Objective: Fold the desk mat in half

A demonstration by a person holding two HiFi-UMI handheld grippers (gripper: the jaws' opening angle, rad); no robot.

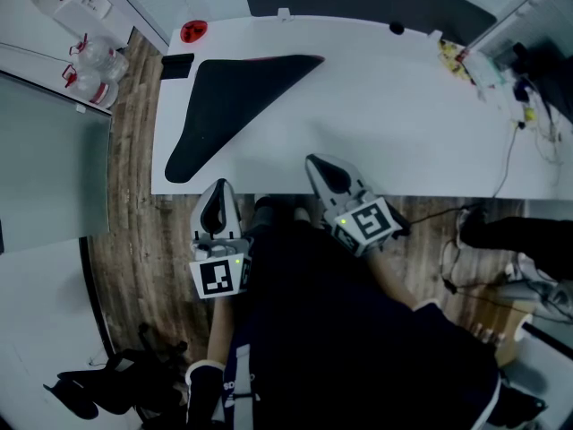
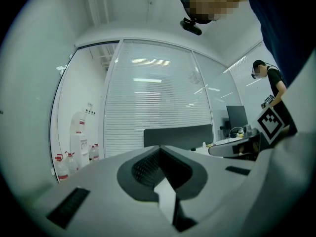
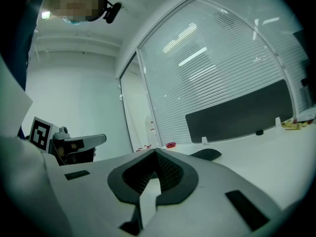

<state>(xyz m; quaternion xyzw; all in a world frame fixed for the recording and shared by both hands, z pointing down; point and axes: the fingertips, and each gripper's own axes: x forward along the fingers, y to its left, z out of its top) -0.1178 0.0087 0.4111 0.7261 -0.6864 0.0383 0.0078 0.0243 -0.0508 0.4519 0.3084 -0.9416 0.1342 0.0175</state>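
My left gripper [image 1: 220, 192] and my right gripper [image 1: 318, 166] both hang at the near edge of the bench [image 1: 403, 124]. They are side by side and point at the far side. Both are closed tight, and there is nothing in them. I can see that best in each gripper's own view, where the two sides of the left gripper [image 2: 159, 149] meet and the two sides of the right gripper [image 3: 154, 154] meet too.

The desk mat [image 1: 228, 101] lies flat on the left part of the bench, well apart from both grippers. It is black and has a three-corner shape, wide at the far end and thin at the near end. I think that means it is folded over already, but I cannot be sure from here. No gripper touches it.

If the fold is done, I have nothing more to grab. If it is not, I need to open a gripper, reach out to the left and pinch an edge of the mat.

Some clear bottles [image 1: 89, 70] with red tops stand on the floor, far left of the bench. I cannot tell what is in them. A small red round thing [image 1: 193, 31] sits on the far left corner of the bench.
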